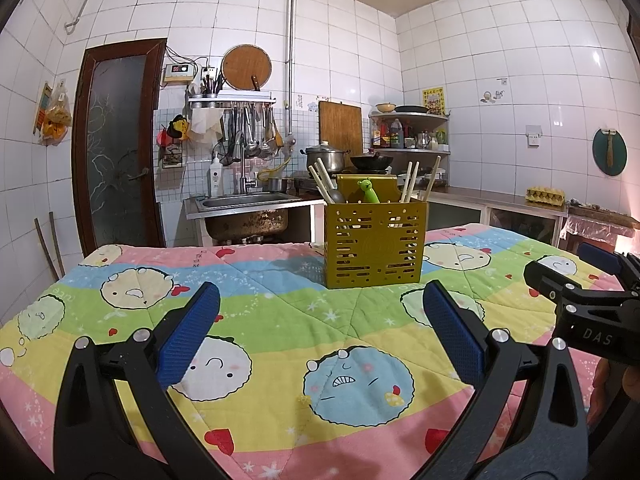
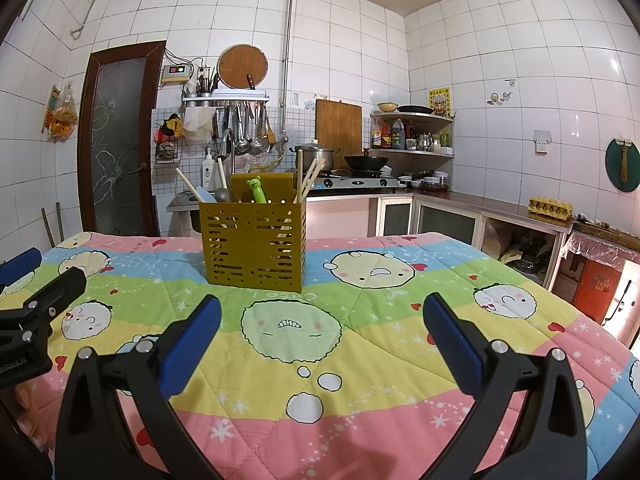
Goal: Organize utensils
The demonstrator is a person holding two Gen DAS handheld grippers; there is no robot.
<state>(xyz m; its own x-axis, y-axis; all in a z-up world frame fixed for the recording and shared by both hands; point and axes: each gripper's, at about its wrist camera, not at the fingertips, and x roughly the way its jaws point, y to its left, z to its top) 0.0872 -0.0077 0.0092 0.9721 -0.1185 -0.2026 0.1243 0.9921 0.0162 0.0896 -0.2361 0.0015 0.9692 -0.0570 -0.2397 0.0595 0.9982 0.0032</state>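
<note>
Right gripper [image 2: 320, 340]: blue pads spread wide, nothing between; above quilt
Quilt [image 2: 400, 380]: cartoon-print, pastel stripes
Utensil holder [image 2: 254, 246]: olive, slotted; upright on quilt; holds chopsticks [image 2: 306, 178], green frog-topped piece [image 2: 257, 191]
Left gripper [image 2: 24, 280]: at left edge; partly visible

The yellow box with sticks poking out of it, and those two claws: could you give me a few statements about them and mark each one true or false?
1. The yellow utensil holder stands upright on the cartoon quilt. True.
2. The left claw grips a chopstick. False: it is open and holds nothing.
3. A green frog-topped item sticks out of the holder. True.
4. The right claw is clamped shut. False: its blue pads stand wide apart.
5. Wooden chopsticks lie scattered on the quilt. False: they stand inside the holder.
6. A metal spoon sits in the holder. True.
</note>
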